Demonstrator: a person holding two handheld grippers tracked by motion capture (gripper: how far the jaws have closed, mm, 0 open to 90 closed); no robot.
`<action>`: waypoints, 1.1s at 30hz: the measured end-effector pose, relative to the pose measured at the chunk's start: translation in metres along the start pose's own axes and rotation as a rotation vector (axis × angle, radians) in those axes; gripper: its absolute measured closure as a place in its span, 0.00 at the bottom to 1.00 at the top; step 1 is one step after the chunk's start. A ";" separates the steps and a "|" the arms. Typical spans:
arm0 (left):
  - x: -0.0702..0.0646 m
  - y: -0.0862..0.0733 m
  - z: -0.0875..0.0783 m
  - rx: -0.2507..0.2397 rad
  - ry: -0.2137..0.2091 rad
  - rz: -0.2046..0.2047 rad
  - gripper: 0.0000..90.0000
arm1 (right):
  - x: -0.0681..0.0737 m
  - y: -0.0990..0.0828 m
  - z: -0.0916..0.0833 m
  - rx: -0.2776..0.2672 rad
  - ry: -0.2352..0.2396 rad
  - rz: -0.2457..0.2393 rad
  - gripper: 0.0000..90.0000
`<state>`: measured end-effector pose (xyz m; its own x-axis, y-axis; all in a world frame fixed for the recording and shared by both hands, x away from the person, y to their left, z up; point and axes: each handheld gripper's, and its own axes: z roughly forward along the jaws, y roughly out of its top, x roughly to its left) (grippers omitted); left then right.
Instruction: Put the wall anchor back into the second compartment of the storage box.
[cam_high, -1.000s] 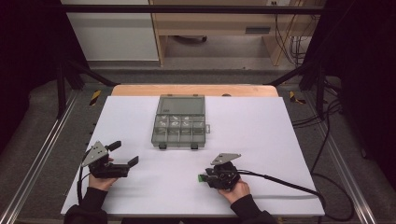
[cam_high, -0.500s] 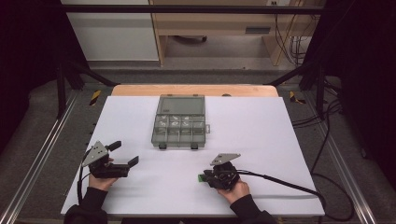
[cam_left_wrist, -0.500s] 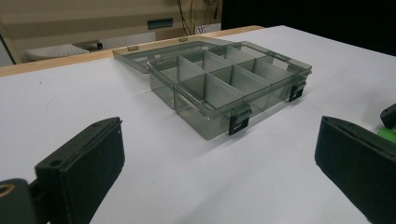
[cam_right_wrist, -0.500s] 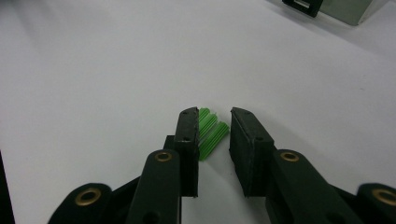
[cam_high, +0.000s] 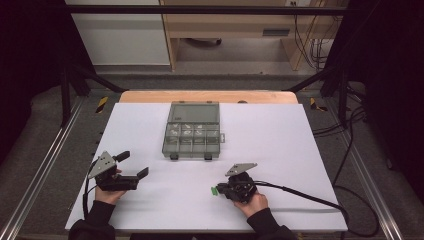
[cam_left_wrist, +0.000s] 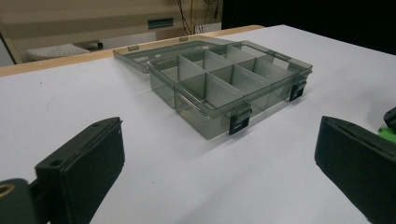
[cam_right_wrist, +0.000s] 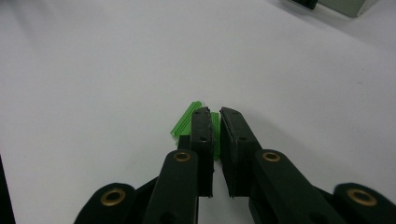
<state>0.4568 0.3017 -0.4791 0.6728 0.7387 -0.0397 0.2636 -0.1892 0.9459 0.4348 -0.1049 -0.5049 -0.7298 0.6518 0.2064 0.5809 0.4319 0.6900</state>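
My right gripper (cam_high: 217, 190) lies low on the white table near the front, to the right of centre. Its jaws have just been closing and now stand almost together. A small green ribbed piece (cam_right_wrist: 215, 122) is pinched between the right gripper's (cam_right_wrist: 215, 116) tips. A second green piece (cam_right_wrist: 186, 120) lies on the table against the outside of one jaw. From above, the green pieces (cam_high: 214, 190) show at the gripper's tip. My left gripper (cam_high: 133, 164) rests at the front left, wide open with nothing between its jaws. In its own view the left gripper (cam_left_wrist: 222, 172) faces the box.
A smoky clear compartment box (cam_high: 190, 150) sits at the table's middle with its lid folded back. Its front wall (cam_left_wrist: 205, 121) carries two black latches. Small pale parts lie in some compartments. A black cable (cam_high: 300, 195) trails right from the right gripper.
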 end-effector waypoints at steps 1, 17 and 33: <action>0.000 0.000 0.000 0.000 0.000 0.000 0.01 | 0.000 0.000 0.000 0.000 0.000 0.000 0.93; 0.000 0.000 0.000 -0.001 0.001 -0.002 0.01 | -0.004 0.011 -0.017 -0.071 -0.004 0.007 0.94; 0.000 0.000 0.000 -0.001 0.002 0.000 0.01 | -0.005 0.048 -0.046 -0.225 -0.039 -0.034 0.94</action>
<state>0.4570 0.3020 -0.4792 0.6715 0.7400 -0.0395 0.2634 -0.1886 0.9461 0.4502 -0.1162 -0.4413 -0.7306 0.6647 0.1562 0.4578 0.3071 0.8343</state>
